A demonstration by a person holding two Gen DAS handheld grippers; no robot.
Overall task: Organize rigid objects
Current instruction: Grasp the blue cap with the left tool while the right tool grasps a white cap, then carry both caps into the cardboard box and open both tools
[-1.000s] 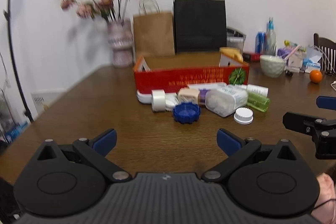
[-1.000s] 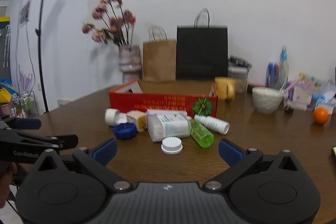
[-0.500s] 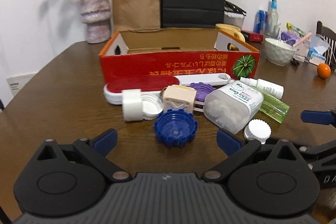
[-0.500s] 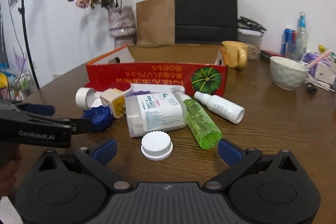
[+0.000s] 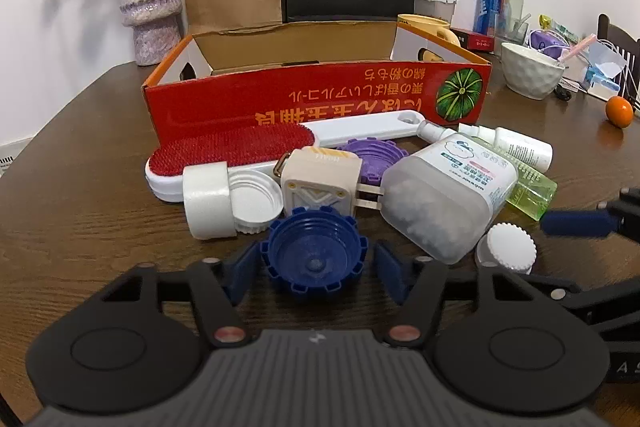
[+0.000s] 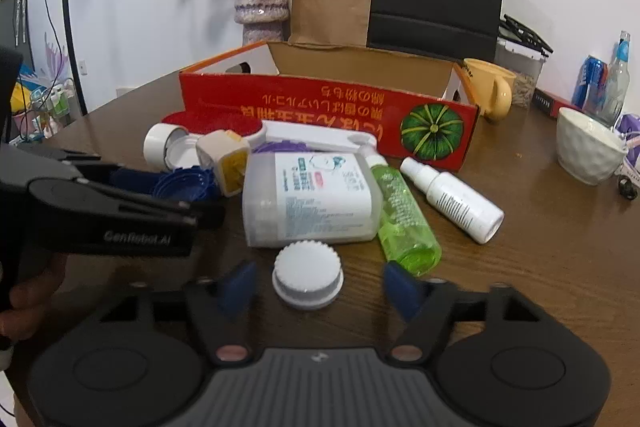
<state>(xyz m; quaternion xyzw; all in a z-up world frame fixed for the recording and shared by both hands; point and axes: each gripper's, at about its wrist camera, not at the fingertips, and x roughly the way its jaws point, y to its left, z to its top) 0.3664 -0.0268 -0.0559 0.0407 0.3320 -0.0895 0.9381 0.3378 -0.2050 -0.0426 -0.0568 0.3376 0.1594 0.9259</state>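
Here the left gripper (image 5: 312,269) has its jaws spread wide around the blue cap (image 5: 314,253), one blue pad on each side of its ribbed rim, with small gaps, so nothing is gripped yet. The right gripper (image 6: 316,285) is likewise wide open, the white cap (image 6: 307,279) sitting between its pads with clear space on either side.

Just beyond the left jaws lie the beige plug (image 5: 320,179), a white roll (image 5: 208,201) and the lint brush (image 5: 240,151); beyond the right jaws lie the frosted bottle (image 6: 310,197), the green bottle (image 6: 404,219) and the white spray bottle (image 6: 454,201). Farther ahead of both stands the red box (image 5: 320,95), open-topped.

I judge this to be the pick-up step, both caps lined up for grasping. Next, each pair of jaws should close squarely on its cap's rim, low enough to catch it, then lift clear of the neighbouring clutter and carry forward to the box.
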